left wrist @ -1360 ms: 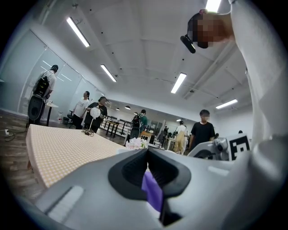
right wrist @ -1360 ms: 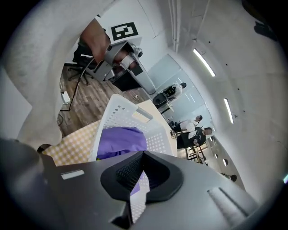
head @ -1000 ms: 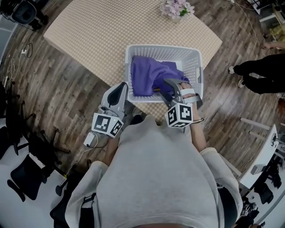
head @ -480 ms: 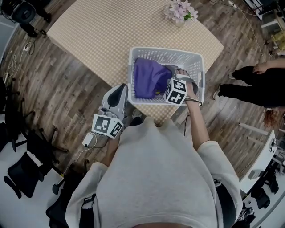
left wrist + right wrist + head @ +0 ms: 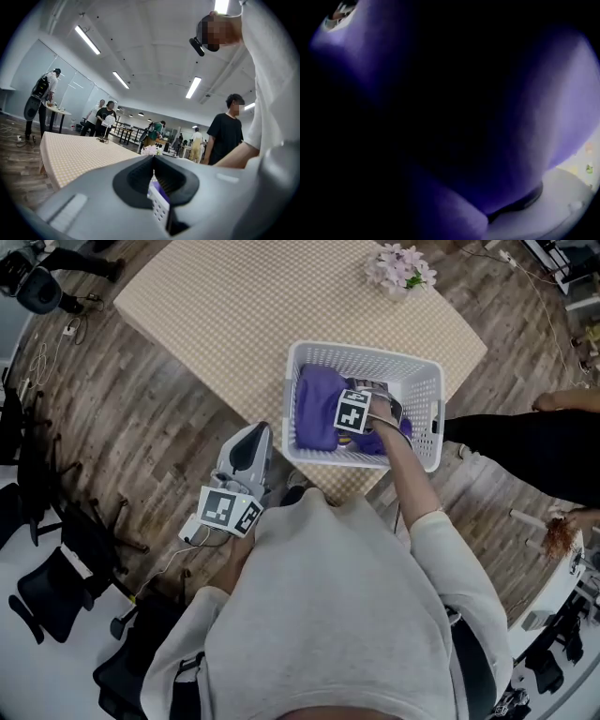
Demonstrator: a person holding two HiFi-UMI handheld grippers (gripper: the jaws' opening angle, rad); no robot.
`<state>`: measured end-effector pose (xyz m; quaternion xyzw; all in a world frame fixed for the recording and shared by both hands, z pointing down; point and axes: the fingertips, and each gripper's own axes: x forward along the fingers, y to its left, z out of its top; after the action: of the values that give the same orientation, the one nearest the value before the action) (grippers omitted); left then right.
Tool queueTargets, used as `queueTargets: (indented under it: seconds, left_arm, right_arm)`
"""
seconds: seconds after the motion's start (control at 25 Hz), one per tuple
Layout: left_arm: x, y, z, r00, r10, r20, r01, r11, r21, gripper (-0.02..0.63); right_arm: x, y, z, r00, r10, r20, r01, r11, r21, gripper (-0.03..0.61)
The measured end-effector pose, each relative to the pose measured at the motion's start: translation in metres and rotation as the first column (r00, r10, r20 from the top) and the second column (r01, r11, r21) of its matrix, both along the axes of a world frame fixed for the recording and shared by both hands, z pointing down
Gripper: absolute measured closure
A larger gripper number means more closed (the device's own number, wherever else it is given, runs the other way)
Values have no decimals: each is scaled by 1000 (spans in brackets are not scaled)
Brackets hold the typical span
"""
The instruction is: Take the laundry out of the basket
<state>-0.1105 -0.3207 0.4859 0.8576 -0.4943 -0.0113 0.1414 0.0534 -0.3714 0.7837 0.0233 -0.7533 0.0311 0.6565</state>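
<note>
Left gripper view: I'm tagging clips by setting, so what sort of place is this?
Probably a big open lab or workshop hall, not a home: long ceiling strip lights, several people standing at work tables, and office chairs nearby.

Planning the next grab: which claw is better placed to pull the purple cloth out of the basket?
Right. The right claw sits in the basket, wide open on the purple cloth; the left claw hangs outside, shut.
</note>
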Motion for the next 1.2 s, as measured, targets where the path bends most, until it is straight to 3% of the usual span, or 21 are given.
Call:
queueTargets:
  seconds: [0.12, 0.24, 0.36, 0.48, 0.64, 0.72, 0.92, 1.0, 1.08, 1.2]
  left_arm:
    - [-2, 1, 1, 1000, -7, -1, 7, 1000, -3, 604]
    - [0, 3, 2, 1000, -3, -4, 3, 1000, -7, 604]
    - [4, 3, 1, 1000, 10, -8, -10, 1000, 0, 604]
    - [9, 1, -2, 1000, 15, -13, -15, 1000, 10, 603]
    - [10, -1, -6, 1000, 10, -19, -9, 1000, 18, 604]
    - [8, 2, -8, 1000, 4, -21, -4, 1000, 21, 603]
    - [0, 5, -11, 1000, -16, -24, 16, 1000, 24, 603]
    - [-2, 5, -11, 1000, -16, -24, 17, 1000, 25, 603]
    - [-3, 6, -12, 999, -12, -29, 13, 1000, 27, 603]
    - [-4, 7, -17, 999, -2, -41, 4, 999, 39, 603]
  right_arm:
    - [-2, -2, 5, 1000, 4, -1, -4, 1000, -27, -17]
    - [-2, 0, 3, 1000, 9, -9, -9, 1000, 15, -3]
    - [-5, 7, -3, 1000, 10, -4, -10, 999, 54, 103]
    - [-6, 7, -13, 1000, 29, 4, -29, 988, 152, 230]
    - [-4, 1, -22, 999, 40, 16, -43, 967, 252, 280]
    - [-2, -7, -29, 999, 36, 10, -37, 943, 332, 299]
    - [5, -29, -70, 999, 43, 33, -54, 844, 534, 316]
    - [8, -36, -101, 996, 63, 67, -91, 791, 605, 318]
    - [12, -41, -144, 991, 82, 102, -130, 710, 692, 319]
    - [11, -38, -222, 985, 75, 157, -173, 548, 818, 318]
